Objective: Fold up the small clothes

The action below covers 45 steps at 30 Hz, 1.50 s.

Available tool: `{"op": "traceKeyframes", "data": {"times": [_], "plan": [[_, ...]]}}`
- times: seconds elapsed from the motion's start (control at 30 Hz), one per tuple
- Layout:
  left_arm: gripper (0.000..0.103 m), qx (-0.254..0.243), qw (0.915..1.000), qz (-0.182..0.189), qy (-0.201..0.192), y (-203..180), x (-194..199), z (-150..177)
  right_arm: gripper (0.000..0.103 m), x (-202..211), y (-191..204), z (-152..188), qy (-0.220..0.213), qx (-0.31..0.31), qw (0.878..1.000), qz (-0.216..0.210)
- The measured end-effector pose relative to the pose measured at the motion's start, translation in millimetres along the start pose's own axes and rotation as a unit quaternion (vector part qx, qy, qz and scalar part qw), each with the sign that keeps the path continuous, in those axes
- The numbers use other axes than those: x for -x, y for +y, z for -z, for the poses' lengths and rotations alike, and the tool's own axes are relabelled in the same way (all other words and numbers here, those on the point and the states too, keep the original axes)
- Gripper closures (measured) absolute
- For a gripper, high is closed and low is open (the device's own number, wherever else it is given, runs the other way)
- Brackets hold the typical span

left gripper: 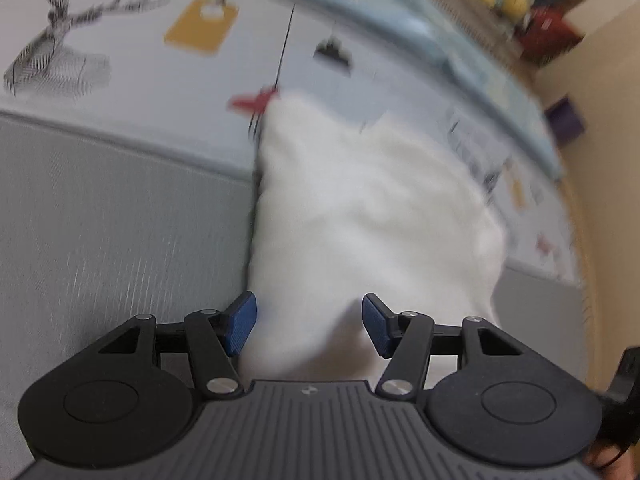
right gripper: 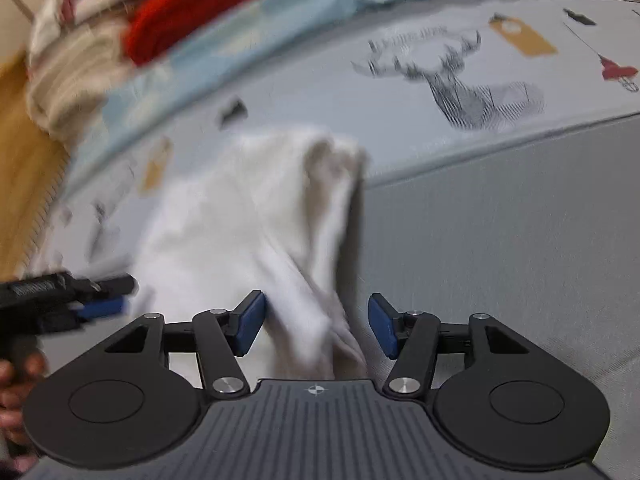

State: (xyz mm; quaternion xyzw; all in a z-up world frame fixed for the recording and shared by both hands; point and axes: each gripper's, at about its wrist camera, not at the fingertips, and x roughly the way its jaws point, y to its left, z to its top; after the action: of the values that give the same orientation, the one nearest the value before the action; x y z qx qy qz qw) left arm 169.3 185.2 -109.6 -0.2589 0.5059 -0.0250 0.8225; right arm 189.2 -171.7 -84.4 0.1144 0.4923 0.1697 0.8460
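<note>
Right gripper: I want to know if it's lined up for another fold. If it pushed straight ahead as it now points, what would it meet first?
Most likely the white garment, which lies between the open pads of the right gripper; blur leaves depth uncertain.

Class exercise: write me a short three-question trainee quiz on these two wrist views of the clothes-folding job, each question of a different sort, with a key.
1. True or false: the white garment lies on the printed bedsheet.
2. Which animal is drawn on the sheet? A) deer B) cat C) fish
3. Fill in: the pads of the right gripper and the left gripper are ____ in colour.

Key: 1 true; 2 A, the deer print; 3 blue.
</note>
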Motion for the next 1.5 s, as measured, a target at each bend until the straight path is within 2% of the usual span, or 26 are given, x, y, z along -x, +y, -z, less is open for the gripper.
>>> {"op": "traceKeyframes", "data": {"times": [0.03,0.07,0.13,0.23,0.3,0.37,0.4,0.43,0.47,0.53,0.6,0.67,0.73,0.8,0.87,0.9,1.0,1.03,1.13,1.27,1.4,1.5], "plan": [[0.039,-0.005,0.9998,-0.015,0.012,0.3,-4.7,3.2,0.054,-6.8,-2.7,3.0,0.018,0.002,1.0,0.024],[0.039,-0.004,0.9997,-0.019,0.014,1.0,-5.5,4.4,0.058,-11.7,-7.1,4.8,0.035,-0.012,0.999,0.027],[0.04,-0.004,0.9998,-0.019,0.005,-0.5,1.0,4.5,0.066,-9.9,-13.5,5.0,0.037,-0.043,0.998,0.006],[0.041,-0.025,0.9995,-0.016,-0.005,-6.5,11.6,8.7,0.065,-3.2,-6.1,5.2,0.027,-0.023,0.999,0.006],[0.04,-0.039,0.999,-0.021,0.007,-8.8,10.7,13.3,0.065,-0.4,-4.4,4.7,0.031,-0.018,0.999,-0.006],[0.035,-0.074,0.9944,-0.064,0.039,-11.6,0.0,24.1,0.063,-3.1,-5.4,9.5,0.054,-0.007,0.999,-0.003],[0.028,-0.099,0.9891,-0.092,0.058,-12.3,-5.2,31.9,0.056,-4.6,-5.1,12.4,0.068,0.003,0.998,0.011],[0.025,-0.118,0.9851,-0.109,0.062,-13.1,-5.3,37.7,0.044,-7.2,-5.6,17.3,0.086,0.017,0.996,0.035],[0.024,-0.135,0.9819,-0.119,0.059,-14.6,-2.3,42.4,0.041,-9.6,-7.8,20.9,0.103,0.026,0.993,0.057],[0.024,-0.157,0.9766,-0.137,0.054,-16.6,10.0,50.2,0.04,-3.4,-8.9,26.3,0.109,0.034,0.99,0.077],[0.025,-0.169,0.971,-0.164,0.043,-19.4,27.9,56.3,0.04,10.0,-6.4,30.0,0.097,0.049,0.99,0.091],[0.023,-0.181,0.965,-0.189,0.013,-26.6,51.3,65.1,0.043,27.7,-0.4,33.7,0.068,0.081,0.987,0.124],[0.019,-0.182,0.964,-0.191,-0.027,-32.8,81.0,76.4,0.044,49.6,6.5,36.1,0.017,0.122,0.98,0.156],[0.013,-0.177,0.9645,-0.181,-0.074,-42.4,106.2,90.2,0.042,75.3,13.8,41.0,-0.042,0.146,0.975,0.164],[0.009,-0.174,0.9633,-0.166,-0.12,-56.3,124.1,107.8,0.037,102.2,19.4,49.3,-0.092,0.154,0.97,0.163],[0.003,-0.173,0.9617,-0.158,-0.143,-64.0,130.6,117.6,0.031,113.1,20.9,53.9,-0.111,0.153,0.969,0.16],[0.001,-0.179,0.9487,-0.15,-0.213,-85.7,140.4,157.7,0.019,139.5,28.1,78.1,-0.155,0.15,0.966,0.146],[0.001,-0.179,0.9474,-0.152,-0.217,-90.4,139.2,167.4,0.019,143.5,30.6,85.2,-0.157,0.151,0.965,0.144],[0.001,-0.158,0.9558,-0.134,-0.209,-99.8,136.0,182.7,0.013,156.7,42.3,109.5,-0.17,0.156,0.965,0.125],[0.001,-0.155,0.9609,-0.126,-0.192,-102.9,128.8,182.8,0.012,157.0,57.2,130.2,-0.153,0.186,0.963,0.12],[0.001,-0.148,0.9618,-0.147,-0.177,-97.1,114.5,177.0,0.012,147.3,64.9,131.3,-0.145,0.216,0.956,0.137],[0.001,-0.141,0.9644,-0.147,-0.169,-93.0,110.5,174.7,0.012,141.2,59.8,126.1,-0.133,0.189,0.963,0.137]]}}
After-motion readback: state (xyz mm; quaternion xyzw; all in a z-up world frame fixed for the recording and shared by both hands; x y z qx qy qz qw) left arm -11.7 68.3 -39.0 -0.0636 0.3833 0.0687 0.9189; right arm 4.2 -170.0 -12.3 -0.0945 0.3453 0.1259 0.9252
